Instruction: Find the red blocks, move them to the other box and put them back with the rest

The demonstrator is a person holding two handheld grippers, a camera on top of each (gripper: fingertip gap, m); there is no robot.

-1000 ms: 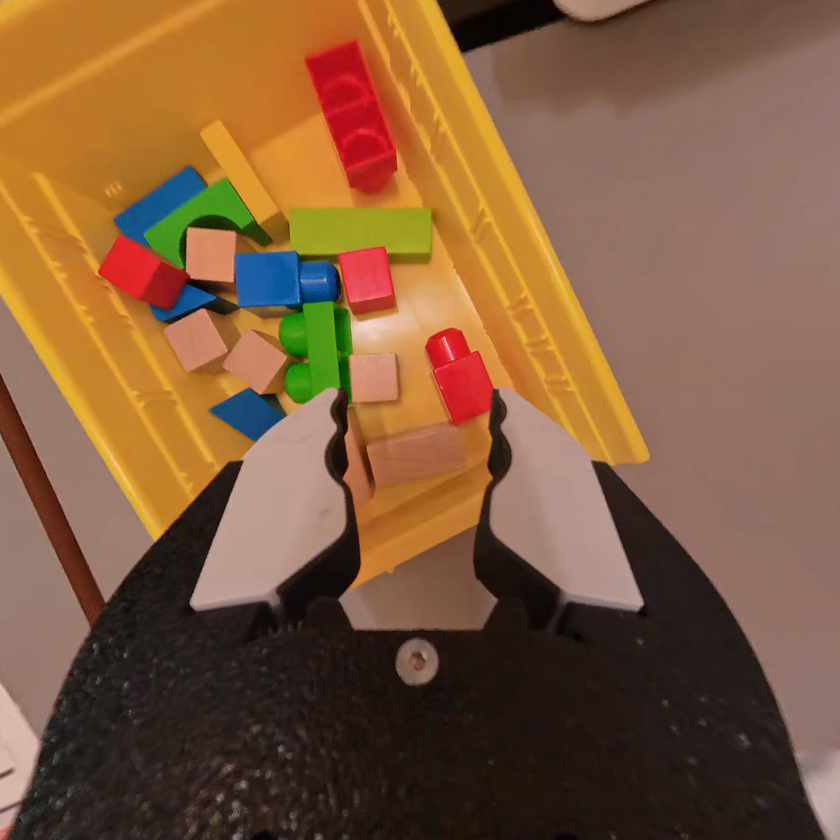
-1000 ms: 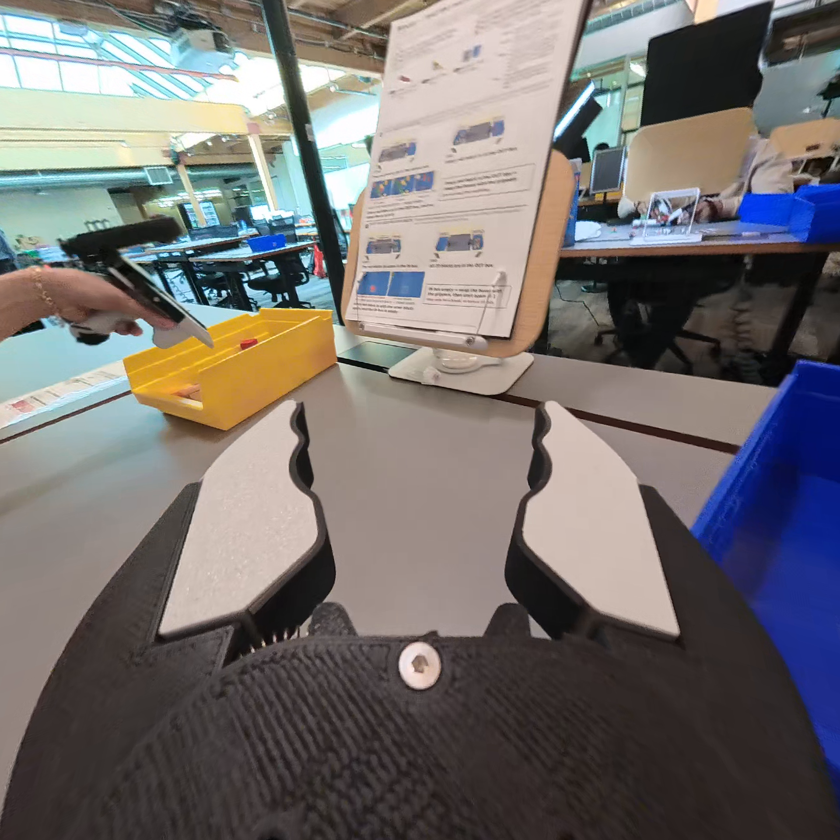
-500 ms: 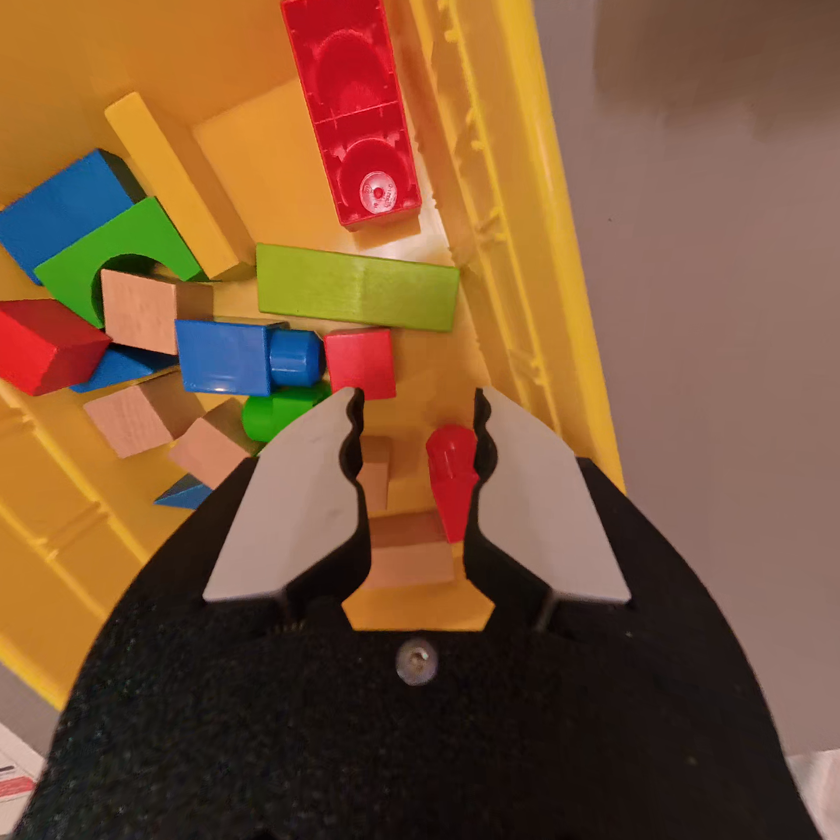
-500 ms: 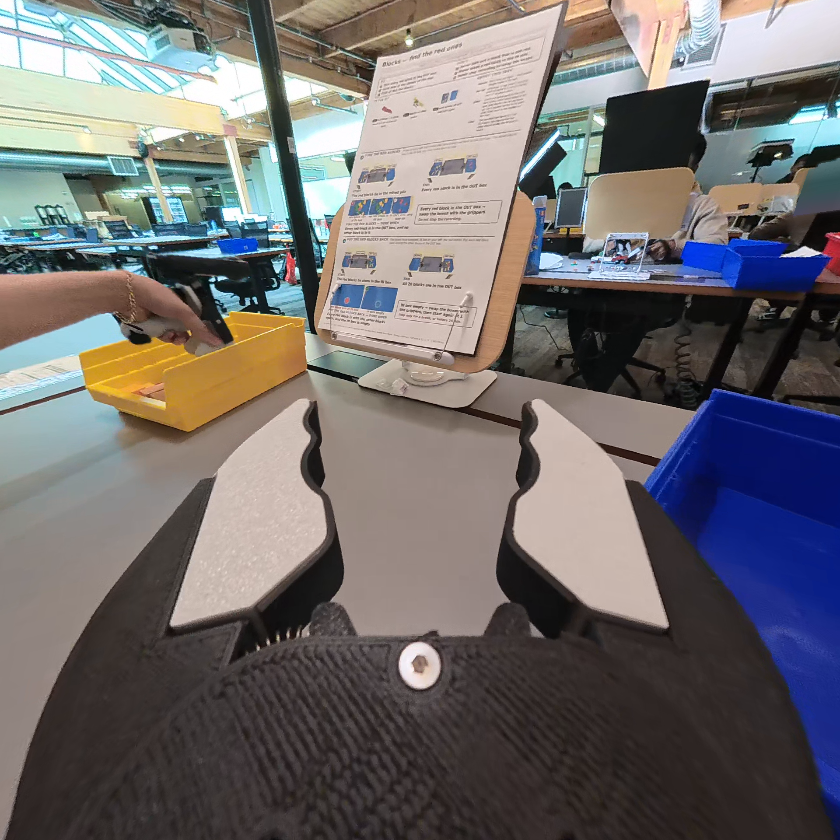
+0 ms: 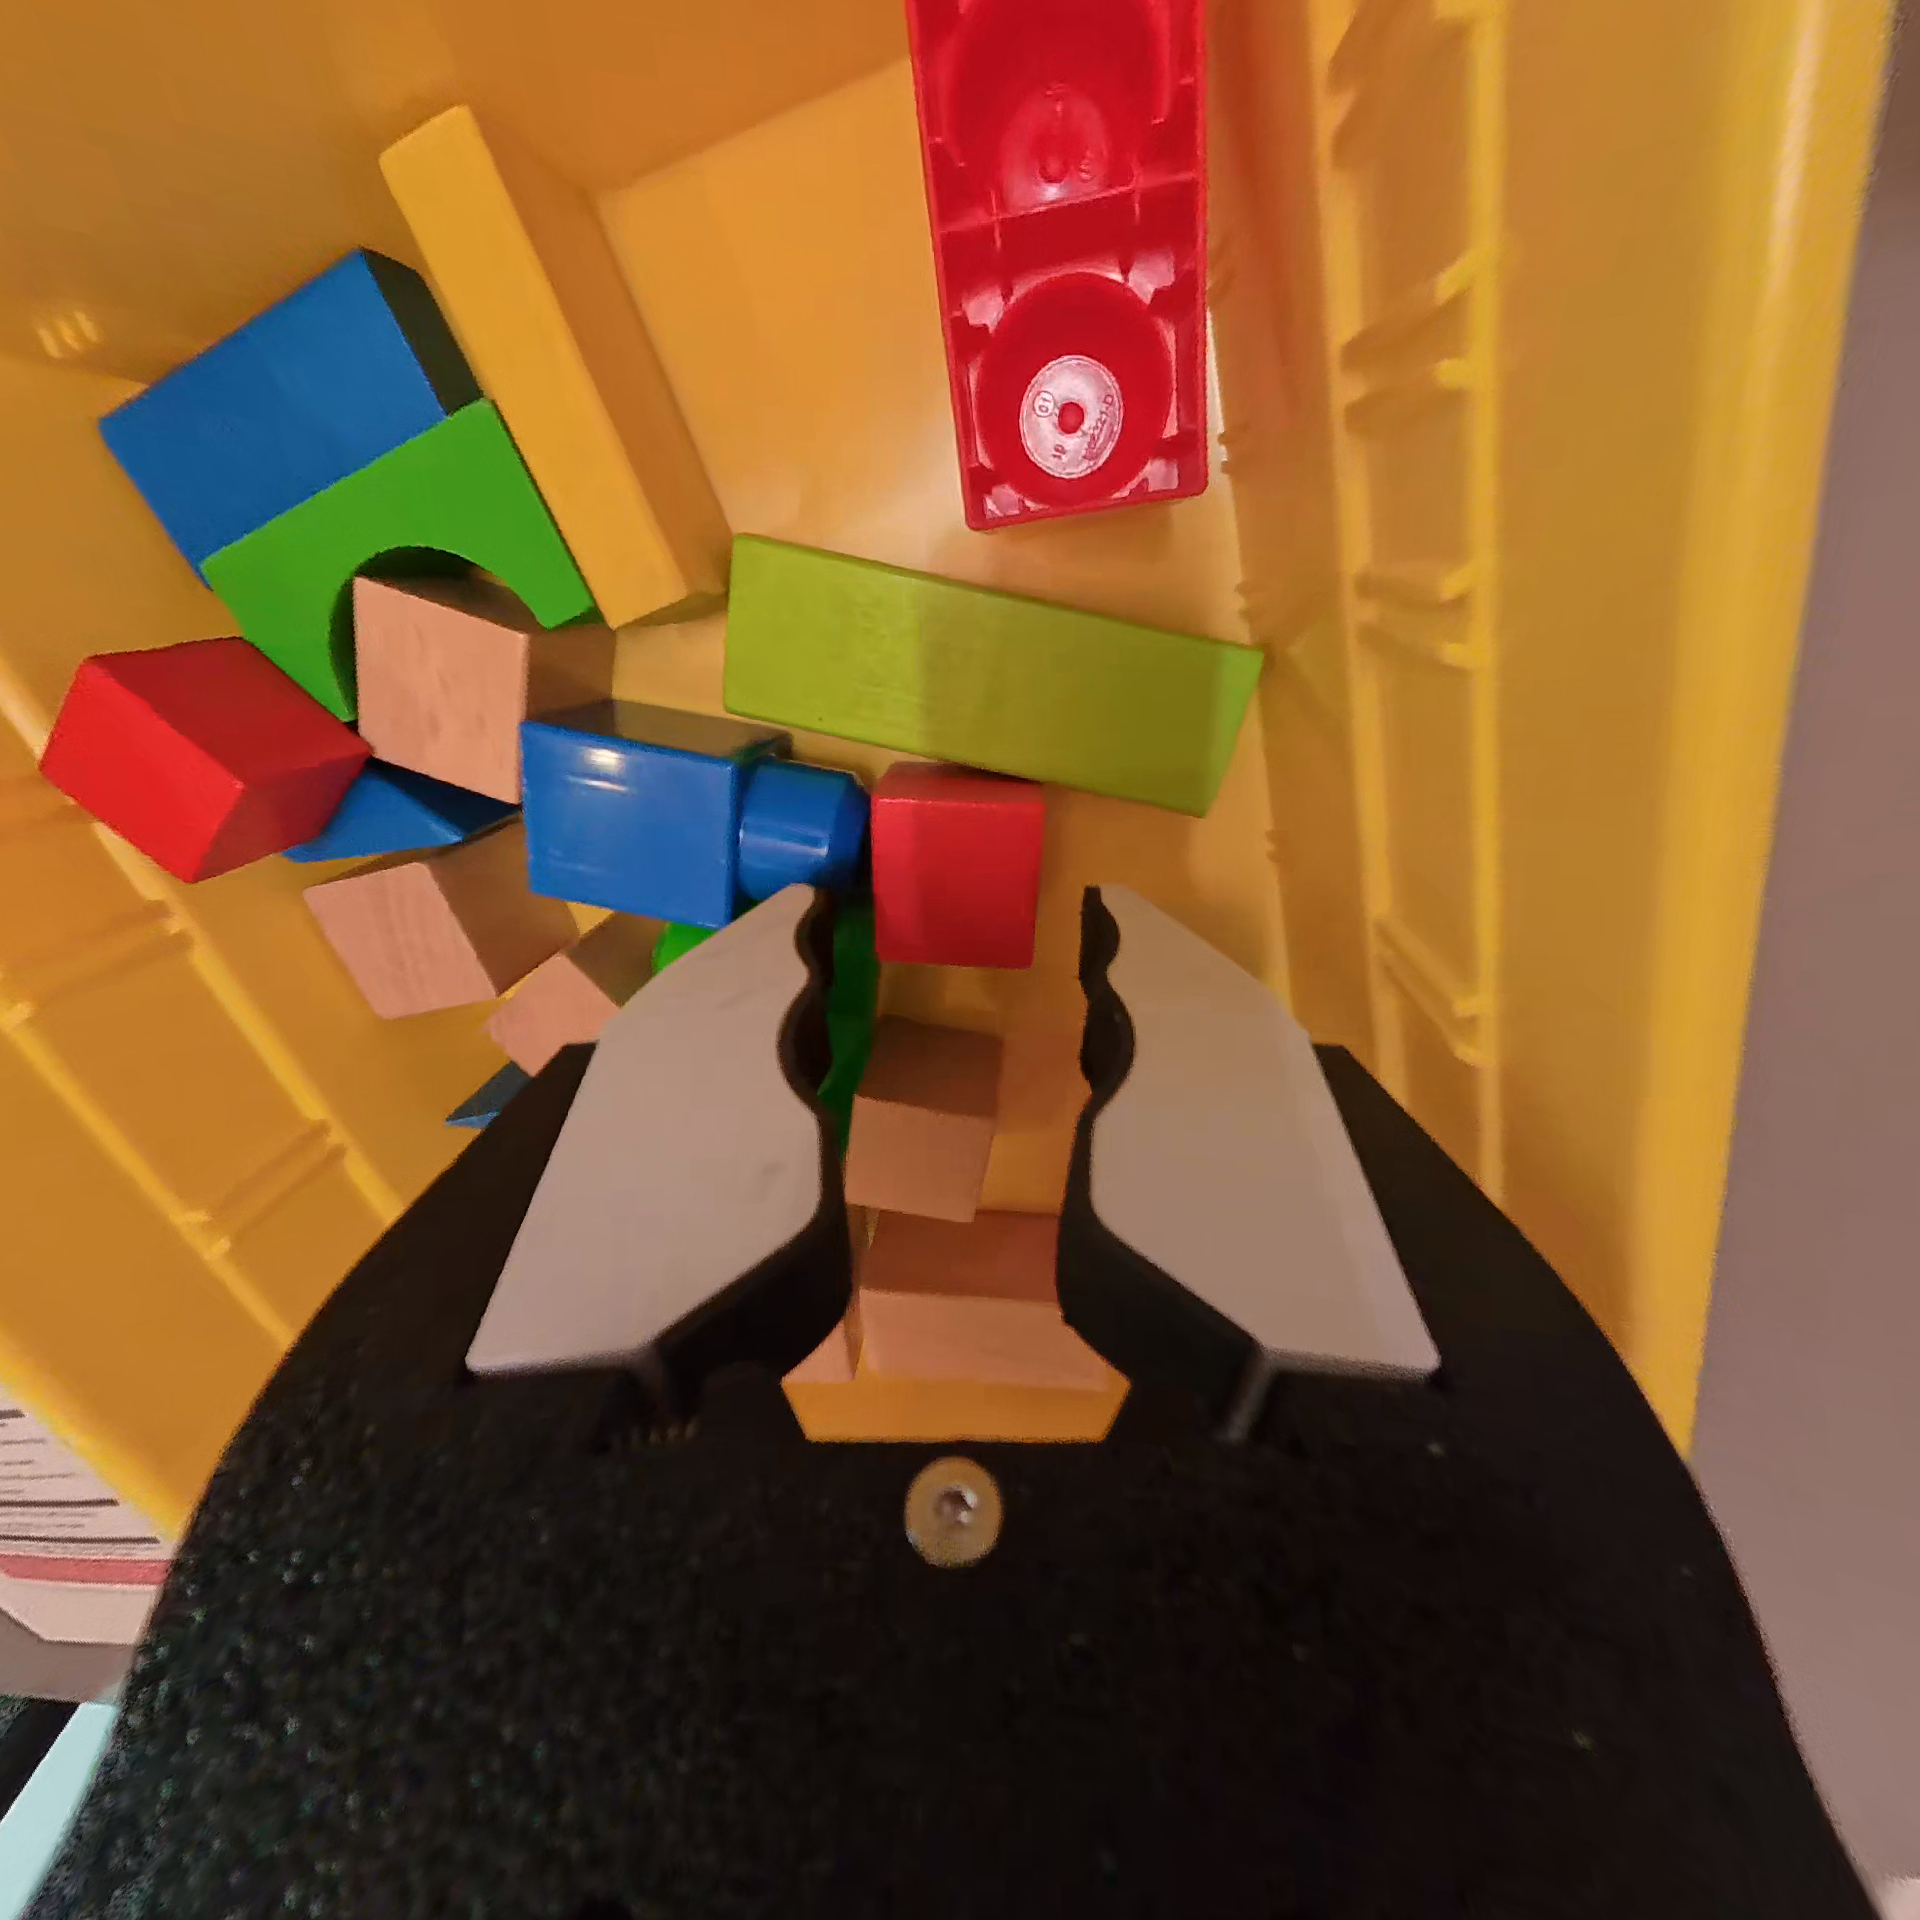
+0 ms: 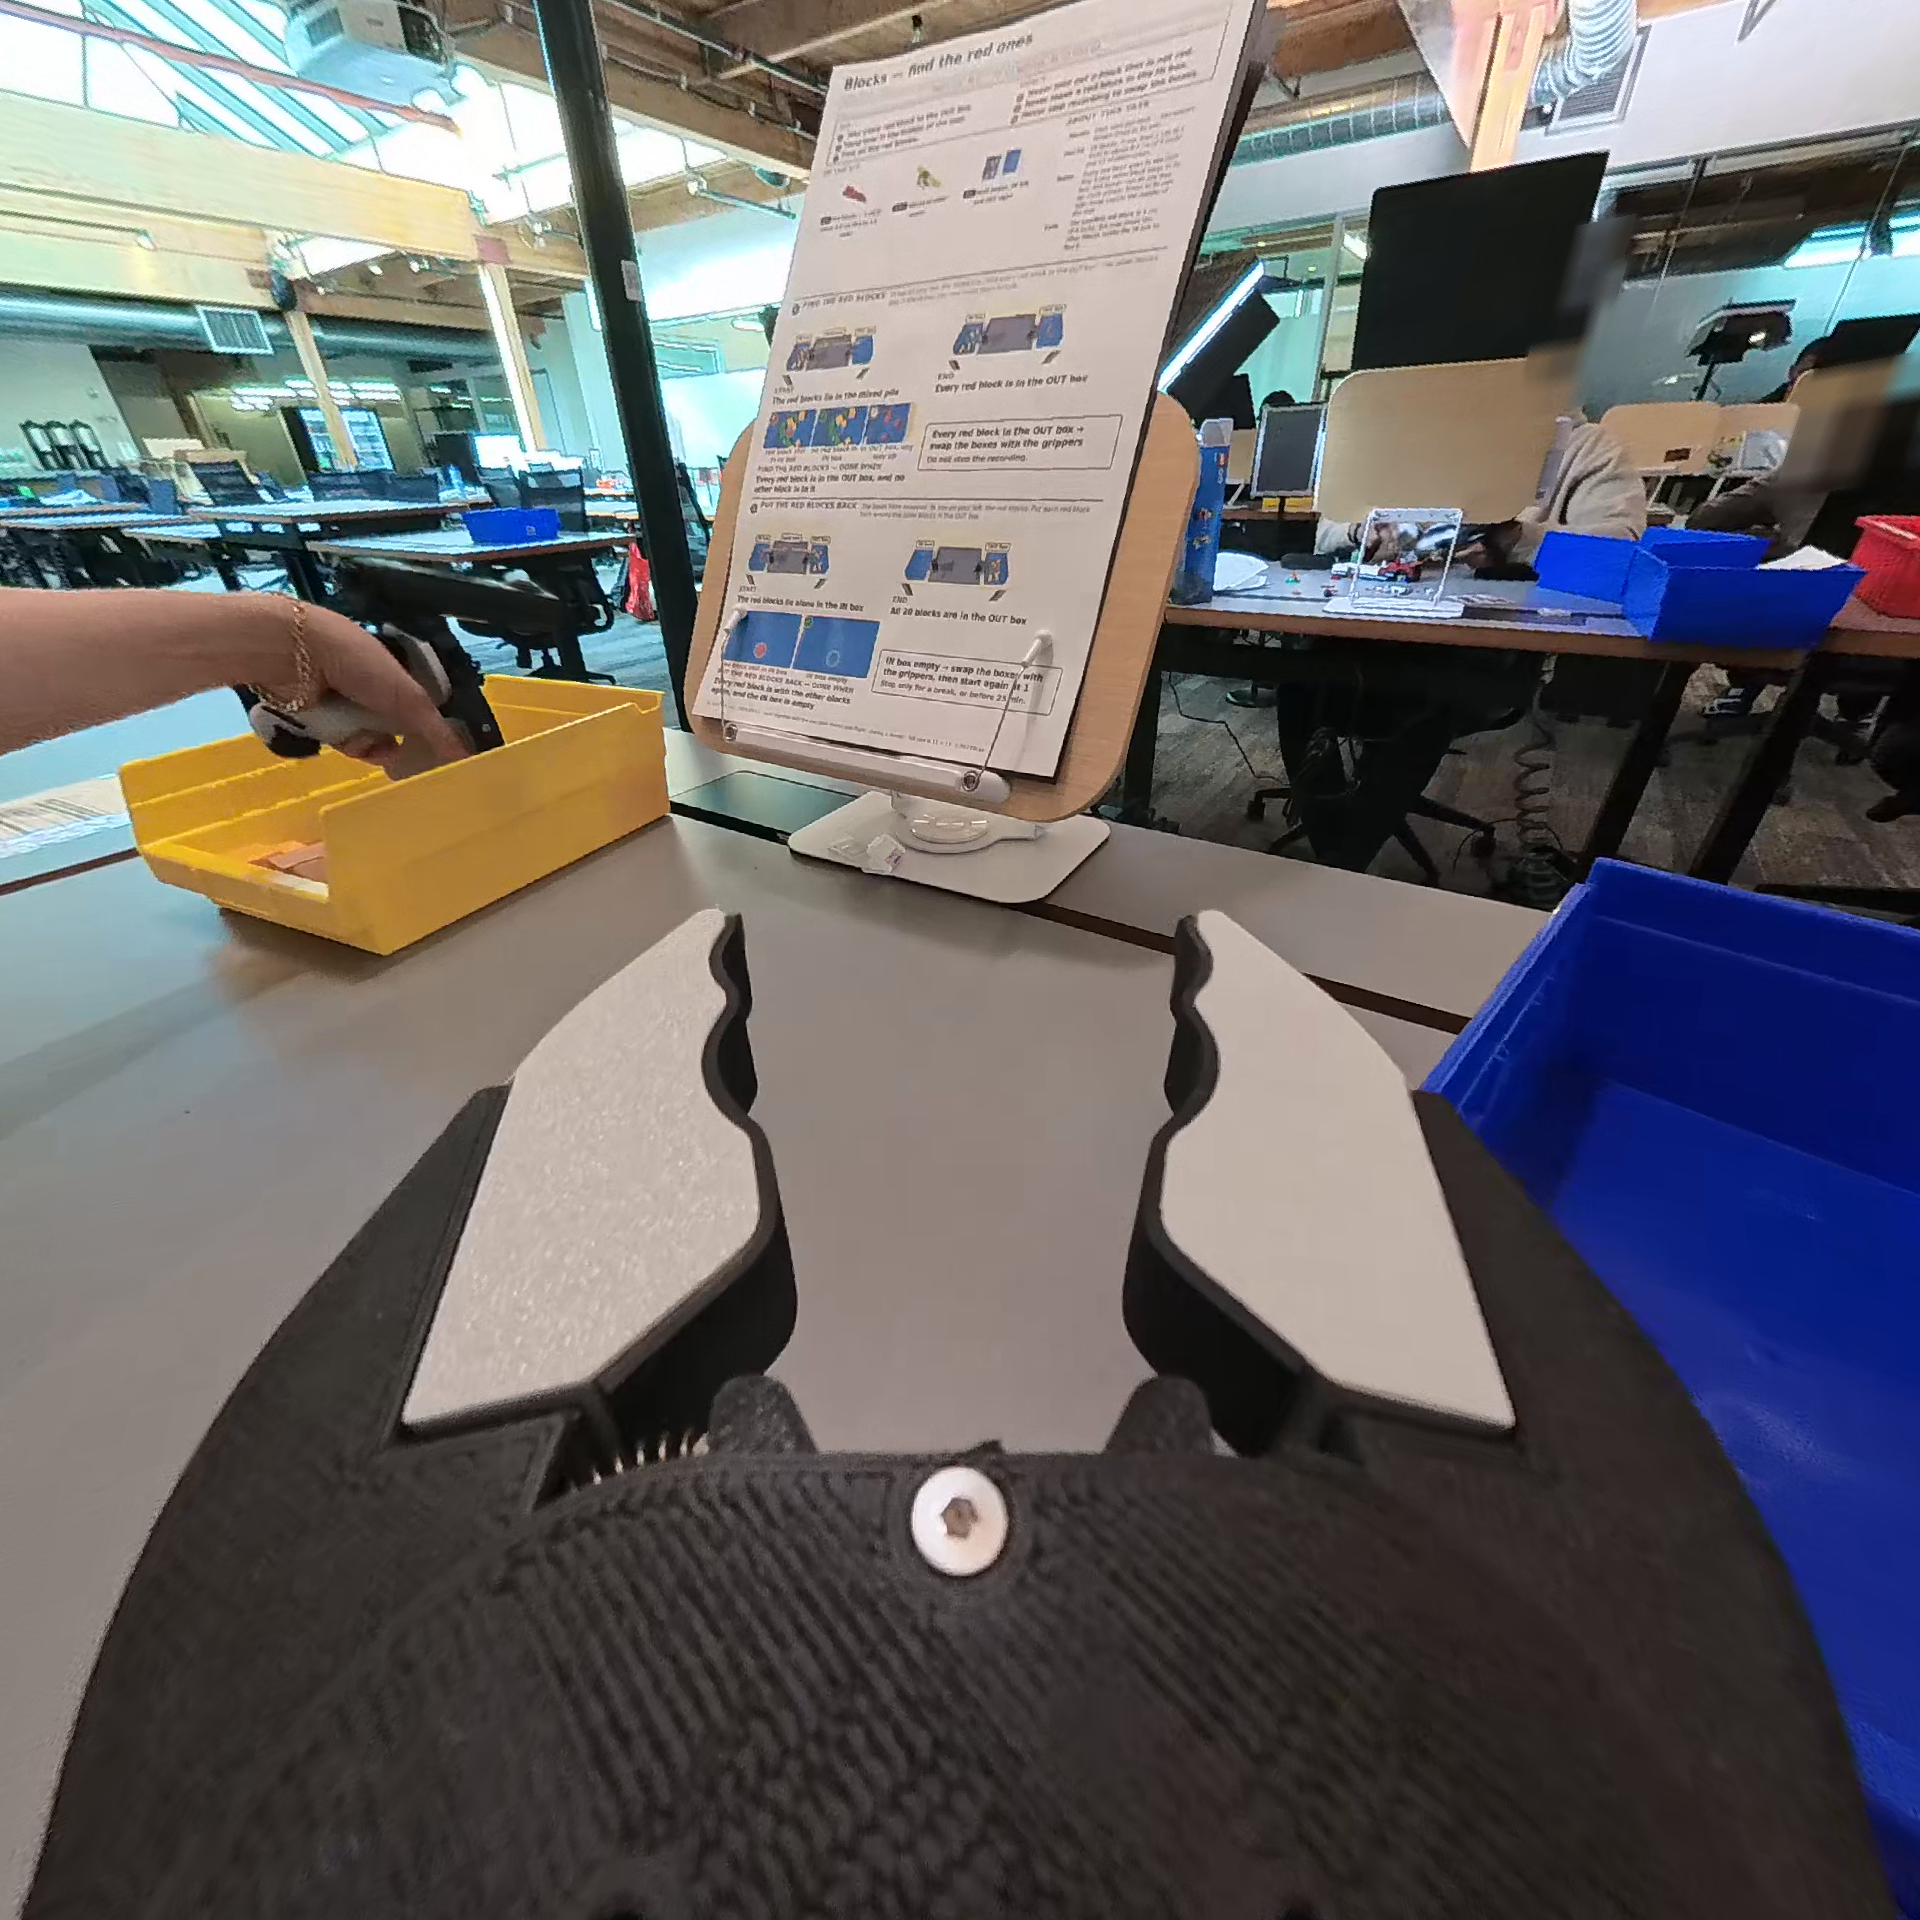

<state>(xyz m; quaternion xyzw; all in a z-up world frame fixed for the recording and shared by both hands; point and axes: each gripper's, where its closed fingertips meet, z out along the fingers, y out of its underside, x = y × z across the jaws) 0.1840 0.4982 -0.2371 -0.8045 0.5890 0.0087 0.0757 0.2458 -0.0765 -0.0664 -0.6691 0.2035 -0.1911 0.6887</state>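
In the left wrist view my left gripper [image 5: 951,914] is down inside the yellow box [image 5: 1455,520], open. A red wooden cube [image 5: 956,852] lies just ahead of the fingertips and partly between them, with a gap on each side. A long red plastic block [image 5: 1070,260] lies against the far right wall. Another red wooden block [image 5: 197,764] lies at the left. My right gripper [image 6: 956,956] is open and empty above the grey table [image 6: 312,1091], left of the blue box [image 6: 1714,1195]. The yellow box [image 6: 499,831] also shows in the right wrist view, at the far left.
A green bar [image 5: 977,675], a blue plastic block [image 5: 644,810] and plain wooden cubes [image 5: 914,1143] crowd around the red cube. A paper sheet on a wooden stand [image 6: 987,416] stands at the table's back. Desks with seated people are beyond it.
My left gripper moved forward and deeper into the yellow box with its jaws narrowing. The small red peg block between its fingers half a second ago no longer shows. The right jaws narrowed a little.
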